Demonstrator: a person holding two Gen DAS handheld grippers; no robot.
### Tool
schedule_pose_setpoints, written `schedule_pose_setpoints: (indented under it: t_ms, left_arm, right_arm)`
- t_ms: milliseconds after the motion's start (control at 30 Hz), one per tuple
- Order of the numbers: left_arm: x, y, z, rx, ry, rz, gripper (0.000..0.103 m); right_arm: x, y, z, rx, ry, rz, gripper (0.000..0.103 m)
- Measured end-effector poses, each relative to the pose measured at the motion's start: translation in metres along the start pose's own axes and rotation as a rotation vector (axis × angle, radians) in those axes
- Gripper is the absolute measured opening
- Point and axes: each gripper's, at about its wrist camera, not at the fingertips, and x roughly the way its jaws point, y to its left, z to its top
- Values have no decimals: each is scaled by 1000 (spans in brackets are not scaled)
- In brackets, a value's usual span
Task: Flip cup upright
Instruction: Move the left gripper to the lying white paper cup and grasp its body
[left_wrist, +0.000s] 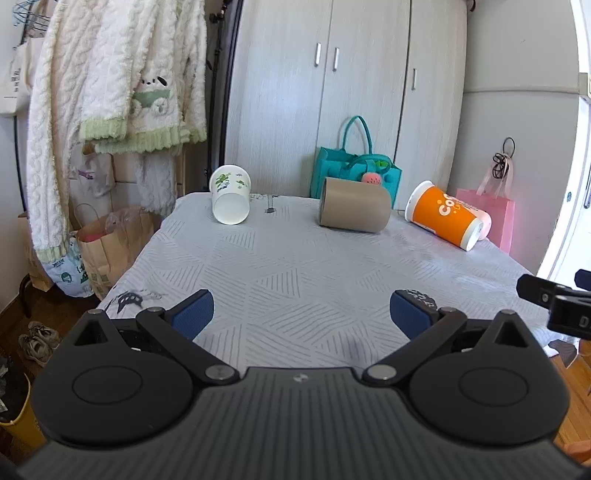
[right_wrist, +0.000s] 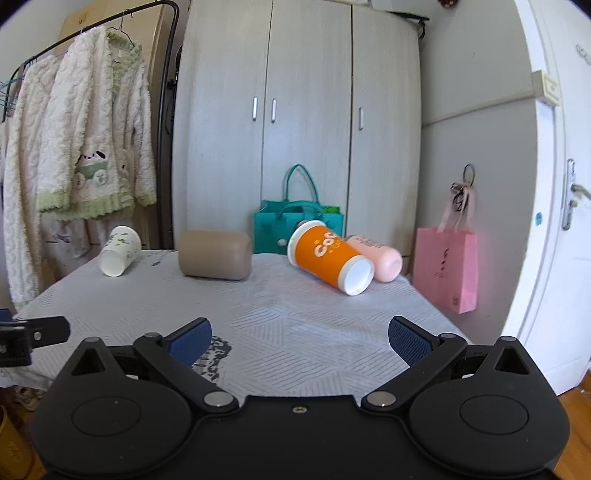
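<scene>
Several cups lie on their sides at the far end of the cloth-covered table (left_wrist: 295, 266): a white cup with green prints (left_wrist: 229, 195) (right_wrist: 120, 251) at the left, a tan cup (left_wrist: 354, 209) (right_wrist: 215, 254) in the middle, an orange cup (left_wrist: 445, 215) (right_wrist: 330, 256) at the right, and a pink cup (right_wrist: 380, 256) behind it. My left gripper (left_wrist: 302, 314) is open and empty over the table's near end. My right gripper (right_wrist: 300, 340) is open and empty, also at the near end, far from the cups.
A wardrobe (right_wrist: 295, 129) stands behind the table, with a teal bag (left_wrist: 354, 173) in front of it. A pink paper bag (right_wrist: 445, 267) hangs at the right by a white door (right_wrist: 554, 221). Robes (left_wrist: 92, 92) hang on a rack at the left, above paper bags (left_wrist: 110, 240).
</scene>
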Motion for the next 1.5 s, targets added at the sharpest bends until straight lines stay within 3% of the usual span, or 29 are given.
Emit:
schedule_pose_setpoints:
  t_ms: [200, 433, 600, 767, 933, 1133, 1367, 1500]
  left_arm:
    - [15, 7, 31, 109, 90, -73, 103]
    - [35, 30, 89, 241, 89, -72, 103]
    - [62, 46, 125, 264, 122, -95, 103]
    - [96, 62, 146, 248, 192, -152, 103]
    - [130, 78, 151, 207, 248, -188, 103]
    - [167, 98, 152, 131, 278, -189, 103]
    - [204, 117, 158, 49, 296, -182, 102]
    - [225, 128, 162, -6, 354, -169, 100]
  right_arm:
    - [14, -16, 15, 81, 78, 129, 103]
    - [46, -17, 40, 146, 184, 292, 103]
    - [75, -1, 57, 147, 256, 345, 103]
    - [99, 23, 79, 108, 278, 409, 103]
    - [116, 46, 97, -9, 248, 445, 103]
    - [142, 69, 102, -104, 195, 426, 103]
    - [157, 76, 98, -133, 209, 453, 103]
    - [169, 83, 99, -144, 219, 431, 103]
